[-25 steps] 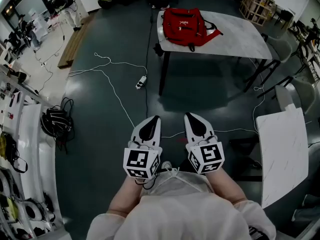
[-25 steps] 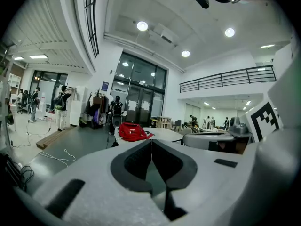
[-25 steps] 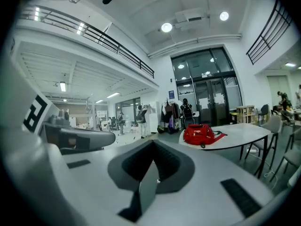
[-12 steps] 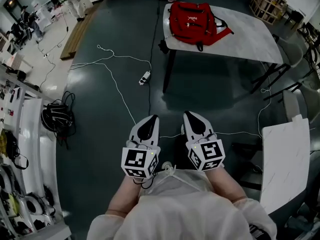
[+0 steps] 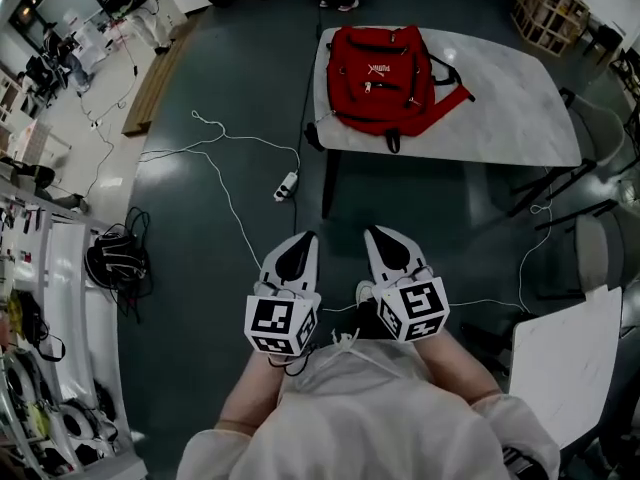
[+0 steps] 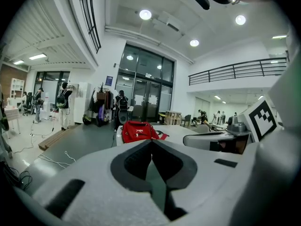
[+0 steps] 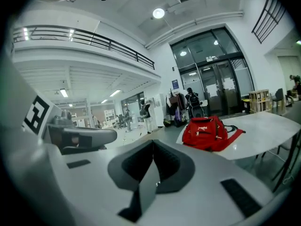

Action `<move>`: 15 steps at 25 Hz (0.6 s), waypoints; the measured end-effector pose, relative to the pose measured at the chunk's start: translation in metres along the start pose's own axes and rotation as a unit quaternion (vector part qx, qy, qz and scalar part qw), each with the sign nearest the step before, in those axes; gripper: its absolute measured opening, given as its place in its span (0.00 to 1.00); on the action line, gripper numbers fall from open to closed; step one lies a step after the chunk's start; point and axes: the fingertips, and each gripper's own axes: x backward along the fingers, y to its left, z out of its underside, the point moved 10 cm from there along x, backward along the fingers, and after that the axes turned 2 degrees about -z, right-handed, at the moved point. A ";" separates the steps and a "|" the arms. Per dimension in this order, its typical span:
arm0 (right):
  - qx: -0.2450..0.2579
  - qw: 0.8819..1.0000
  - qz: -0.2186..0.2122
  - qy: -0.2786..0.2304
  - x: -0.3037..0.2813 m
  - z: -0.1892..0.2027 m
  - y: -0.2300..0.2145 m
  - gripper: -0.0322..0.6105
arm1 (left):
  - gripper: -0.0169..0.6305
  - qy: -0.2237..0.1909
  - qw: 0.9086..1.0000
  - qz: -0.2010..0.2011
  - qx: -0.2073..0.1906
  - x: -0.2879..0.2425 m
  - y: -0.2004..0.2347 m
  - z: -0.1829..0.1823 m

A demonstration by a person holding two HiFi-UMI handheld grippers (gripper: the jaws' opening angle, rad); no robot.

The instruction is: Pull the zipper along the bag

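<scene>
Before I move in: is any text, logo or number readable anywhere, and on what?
Nothing reads clearly.
Red backpack: white print on its front, too small to read.
Left claw cube and right claw cube: black-and-white squares, no words.
Blue sign beside the glass doors: too small to read.

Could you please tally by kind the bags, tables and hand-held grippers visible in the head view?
Red fabric backpack: 1
White tables: 2, marble-look table under the backpack, plain white table at lower right
Hand-held grippers: 2, left hand-held gripper, right hand-held gripper
Total: 5
</scene>
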 end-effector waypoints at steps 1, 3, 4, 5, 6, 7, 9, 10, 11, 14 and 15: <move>-0.001 1.000 -0.006 0.000 -0.007 -0.005 -0.014 0.09 | 0.06 0.002 1.000 -0.002 0.000 -0.016 -0.001 -0.004; -0.003 1.000 -0.017 -0.001 -0.022 -0.013 -0.039 0.09 | 0.06 0.005 1.000 -0.001 -0.003 -0.047 -0.003 -0.012; -0.005 1.000 -0.019 0.001 -0.029 -0.016 -0.050 0.09 | 0.06 0.006 1.000 0.002 -0.007 -0.060 -0.005 -0.016; -0.007 1.000 -0.018 0.005 -0.035 -0.018 -0.061 0.09 | 0.06 0.007 1.000 0.006 -0.010 -0.071 -0.007 -0.019; -0.009 1.000 -0.017 0.010 -0.040 -0.019 -0.070 0.09 | 0.06 0.010 1.000 0.009 -0.013 -0.081 -0.009 -0.022; -0.013 1.000 -0.015 0.016 -0.046 -0.020 -0.078 0.09 | 0.06 0.013 1.000 0.011 -0.015 -0.090 -0.009 -0.023; -0.021 0.999 -0.014 0.025 -0.058 -0.020 -0.092 0.09 | 0.06 0.022 1.000 0.011 -0.015 -0.107 -0.007 -0.025; -0.024 0.999 -0.014 0.030 -0.064 -0.020 -0.098 0.09 | 0.06 0.027 1.000 0.010 -0.012 -0.115 -0.004 -0.025; -0.025 0.999 -0.015 0.036 -0.071 -0.021 -0.103 0.09 | 0.06 0.032 0.999 0.008 -0.009 -0.124 0.000 -0.026; -0.028 0.998 -0.013 0.054 -0.093 -0.022 -0.116 0.09 | 0.06 0.045 0.999 0.009 0.005 -0.148 0.015 -0.028; -0.029 0.998 -0.012 0.061 -0.101 -0.022 -0.120 0.09 | 0.06 0.047 0.999 0.013 0.008 -0.156 0.021 -0.031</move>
